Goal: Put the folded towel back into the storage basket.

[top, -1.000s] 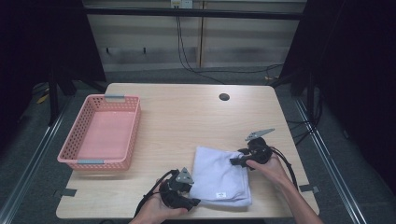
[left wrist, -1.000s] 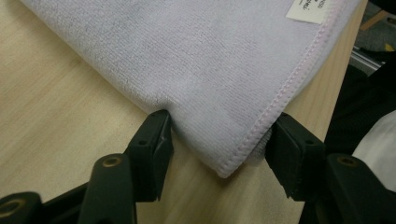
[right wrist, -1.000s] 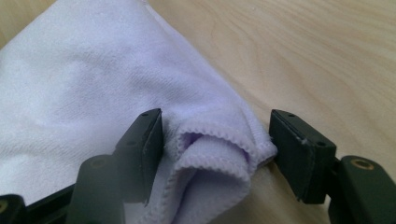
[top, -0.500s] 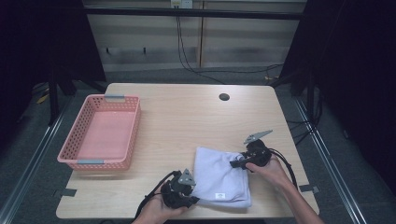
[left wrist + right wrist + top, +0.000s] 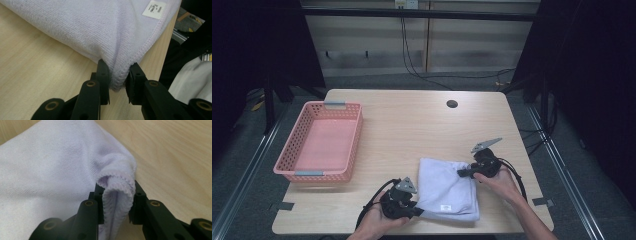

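Towel (image 5: 447, 189) lies folded on the near right part of my table (image 5: 412, 130), pale lilac, with a small white label (image 5: 445, 207) facing up near its front edge. My left gripper (image 5: 418, 212) has just been closing, and its jaws now pinch the near left corner of the towel, the stitched hem bunched between them. My right gripper (image 5: 460, 173) has just been closing too, and it clamps the far right corner, where the fabric edge curls into a fold between the pads. Both corners sit low against the wood. A pink basket (image 5: 323, 141) stands well apart on the left side of the table.
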`<state>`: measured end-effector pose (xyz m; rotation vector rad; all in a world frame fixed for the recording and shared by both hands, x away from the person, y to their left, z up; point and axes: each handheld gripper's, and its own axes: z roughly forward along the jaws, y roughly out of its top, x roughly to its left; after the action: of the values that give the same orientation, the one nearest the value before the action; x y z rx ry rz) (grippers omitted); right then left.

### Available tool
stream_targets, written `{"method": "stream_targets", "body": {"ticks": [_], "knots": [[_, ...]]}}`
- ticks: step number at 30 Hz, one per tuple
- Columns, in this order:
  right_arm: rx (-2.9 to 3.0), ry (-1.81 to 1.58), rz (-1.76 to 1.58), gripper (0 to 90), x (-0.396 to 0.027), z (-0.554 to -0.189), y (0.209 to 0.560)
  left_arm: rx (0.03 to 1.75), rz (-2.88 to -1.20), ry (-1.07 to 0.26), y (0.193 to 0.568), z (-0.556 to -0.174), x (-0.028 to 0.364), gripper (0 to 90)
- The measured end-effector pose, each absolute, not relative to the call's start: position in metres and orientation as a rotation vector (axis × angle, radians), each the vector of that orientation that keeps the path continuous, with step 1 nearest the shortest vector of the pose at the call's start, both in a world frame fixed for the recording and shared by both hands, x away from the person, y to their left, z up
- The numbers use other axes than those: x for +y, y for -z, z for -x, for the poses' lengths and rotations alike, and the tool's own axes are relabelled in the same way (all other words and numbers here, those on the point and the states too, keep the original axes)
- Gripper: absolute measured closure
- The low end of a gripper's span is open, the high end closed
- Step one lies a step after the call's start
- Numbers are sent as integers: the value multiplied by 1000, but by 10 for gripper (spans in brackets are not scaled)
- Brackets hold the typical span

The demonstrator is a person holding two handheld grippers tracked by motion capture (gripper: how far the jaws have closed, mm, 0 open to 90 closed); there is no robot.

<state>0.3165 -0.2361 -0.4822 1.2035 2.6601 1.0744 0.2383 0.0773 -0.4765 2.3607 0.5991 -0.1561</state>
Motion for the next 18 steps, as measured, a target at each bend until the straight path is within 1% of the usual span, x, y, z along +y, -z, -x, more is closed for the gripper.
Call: {"method": "stream_targets", "body": {"ticks": [8, 9, 11, 12, 18], "knots": [[2617, -1176, -1203, 731, -233, -321, 469, 629, -2306, 137, 462, -244, 93, 751], [2619, -1180, -1203, 732, -232, -322, 467, 626, -2316, 113, 460, -243, 94, 751], [2614, -1194, -1192, 732, -231, -323, 464, 627, -2296, 130, 459, -244, 95, 751], [2610, -1200, -1190, 732, -231, -324, 462, 615, -2321, 120, 456, -245, 95, 751], [2591, -1228, -1187, 732, -229, -331, 451, 620, -2278, 112, 443, -251, 101, 751]]}}
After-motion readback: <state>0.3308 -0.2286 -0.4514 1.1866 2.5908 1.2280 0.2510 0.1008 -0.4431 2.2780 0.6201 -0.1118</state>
